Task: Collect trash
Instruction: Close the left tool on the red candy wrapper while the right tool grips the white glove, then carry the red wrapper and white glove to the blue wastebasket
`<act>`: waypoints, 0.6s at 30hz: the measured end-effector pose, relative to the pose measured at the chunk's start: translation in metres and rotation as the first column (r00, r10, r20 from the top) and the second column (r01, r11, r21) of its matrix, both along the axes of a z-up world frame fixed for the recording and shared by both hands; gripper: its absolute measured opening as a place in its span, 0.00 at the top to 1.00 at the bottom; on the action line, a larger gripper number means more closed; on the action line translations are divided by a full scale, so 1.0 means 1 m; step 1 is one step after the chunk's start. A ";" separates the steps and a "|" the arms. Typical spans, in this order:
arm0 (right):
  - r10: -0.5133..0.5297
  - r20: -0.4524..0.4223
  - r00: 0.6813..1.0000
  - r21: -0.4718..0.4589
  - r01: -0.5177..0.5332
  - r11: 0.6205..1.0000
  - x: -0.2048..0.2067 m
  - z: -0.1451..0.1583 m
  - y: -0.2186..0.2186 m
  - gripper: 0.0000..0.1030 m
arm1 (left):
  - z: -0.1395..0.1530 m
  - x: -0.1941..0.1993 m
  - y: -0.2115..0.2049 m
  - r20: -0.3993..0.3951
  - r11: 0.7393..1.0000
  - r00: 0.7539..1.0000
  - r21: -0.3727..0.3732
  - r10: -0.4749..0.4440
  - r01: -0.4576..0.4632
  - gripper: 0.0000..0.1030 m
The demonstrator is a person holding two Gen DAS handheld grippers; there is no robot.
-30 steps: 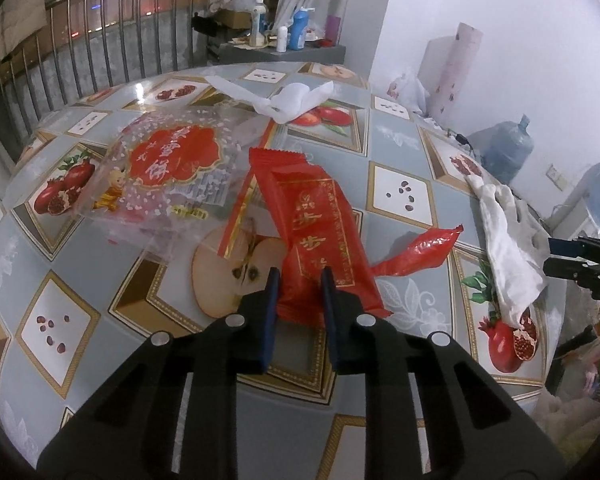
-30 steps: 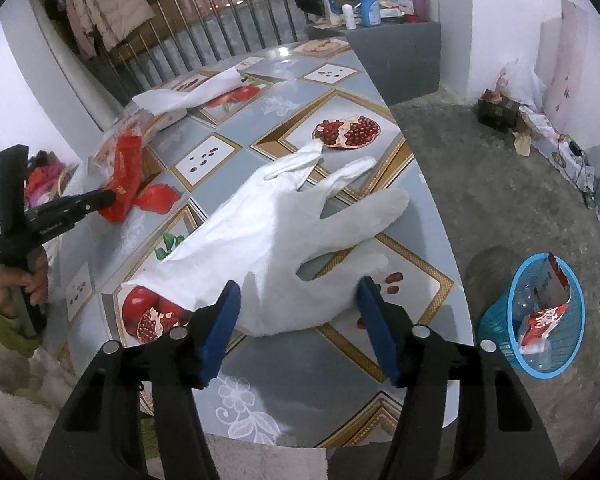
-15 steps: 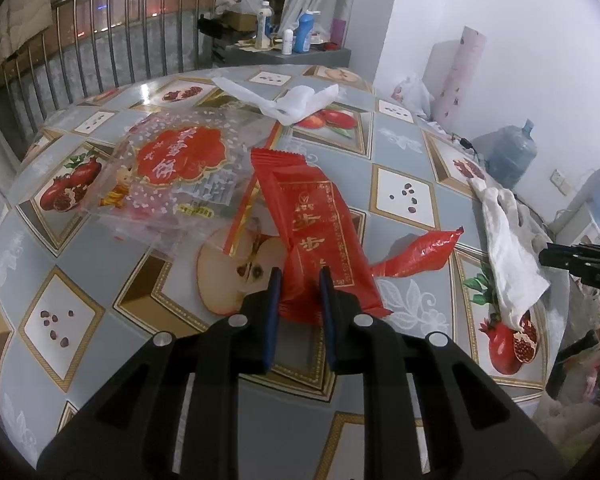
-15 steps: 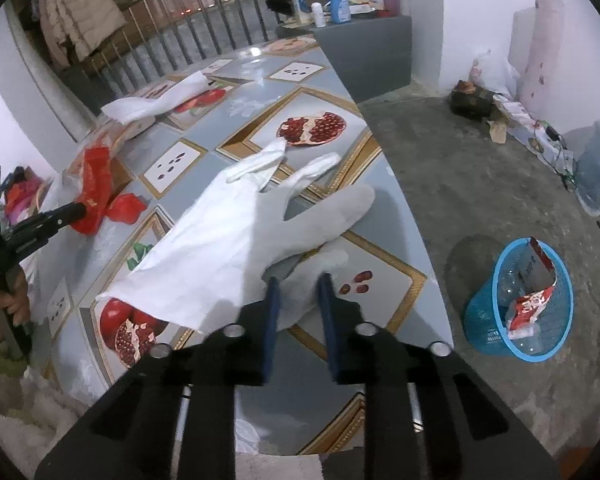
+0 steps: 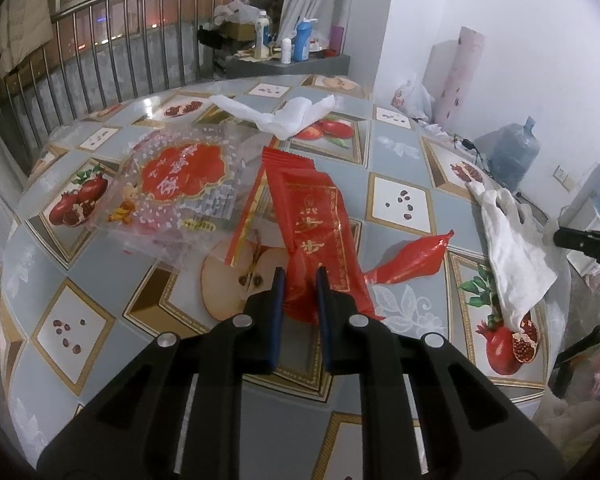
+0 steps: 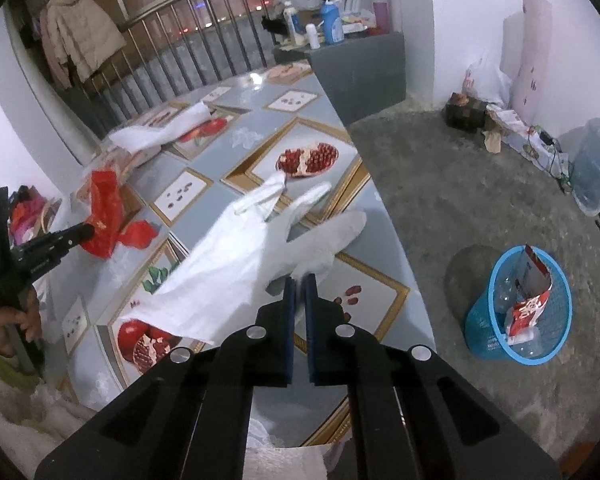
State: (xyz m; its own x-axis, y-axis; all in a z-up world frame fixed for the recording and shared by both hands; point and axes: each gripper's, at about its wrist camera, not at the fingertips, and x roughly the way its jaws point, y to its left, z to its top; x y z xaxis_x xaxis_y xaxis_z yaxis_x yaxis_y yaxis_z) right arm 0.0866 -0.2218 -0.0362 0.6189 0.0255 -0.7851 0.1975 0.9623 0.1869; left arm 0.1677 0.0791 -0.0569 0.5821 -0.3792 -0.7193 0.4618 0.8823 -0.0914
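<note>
Both tools are closed on trash while the items lie on the surface (image 5: 400, 152). The left tool (image 5: 300, 280) has just been narrowing and now pinches the near end of the red wrapper (image 5: 316, 220); the right tool (image 6: 299, 284) has just been closing and now clamps a thumb-side fold of the white glove (image 6: 236, 264), its jaws almost touching. The blue basket (image 6: 476, 320) stands on the floor to the right of the surface, well apart from both items. Risk one: the wrapper film is thin and glossy, and only its end is gripped, so it is likely to slip out during a fast lift. Risk two: the wrapper overlaps a gold-edged strip (image 5: 246, 220) and lies beside the clear printed bag (image 5: 180, 184); either may drag along and fall short of the basket. Risk three: the glove is held by a small fold, so the limp body hangs low, may snag the surface edge, or pull free. A second red scrap (image 5: 408, 260) lies just beside the wrapper and may be disturbed.
</note>
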 end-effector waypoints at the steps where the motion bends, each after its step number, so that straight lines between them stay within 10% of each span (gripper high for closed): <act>1: -0.002 0.007 1.000 0.001 0.002 1.000 -0.001 0.002 -0.001 0.95 | 0.001 -0.001 0.000 0.003 1.000 1.000 -0.002 0.000 0.000 0.89; 18: -0.007 0.149 0.989 0.010 0.006 1.000 -0.012 0.045 0.003 0.96 | 0.045 -0.023 -0.001 0.102 0.998 0.995 -0.057 -0.020 0.026 0.95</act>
State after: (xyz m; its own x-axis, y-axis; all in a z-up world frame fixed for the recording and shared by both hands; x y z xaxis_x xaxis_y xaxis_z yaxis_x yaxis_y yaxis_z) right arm 0.0749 -0.2193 0.0089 0.7292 0.0282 -0.6837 0.1729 0.9591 0.2240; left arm 0.1449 0.0785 -0.0120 0.6415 -0.4326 -0.6336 0.4911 0.8660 -0.0941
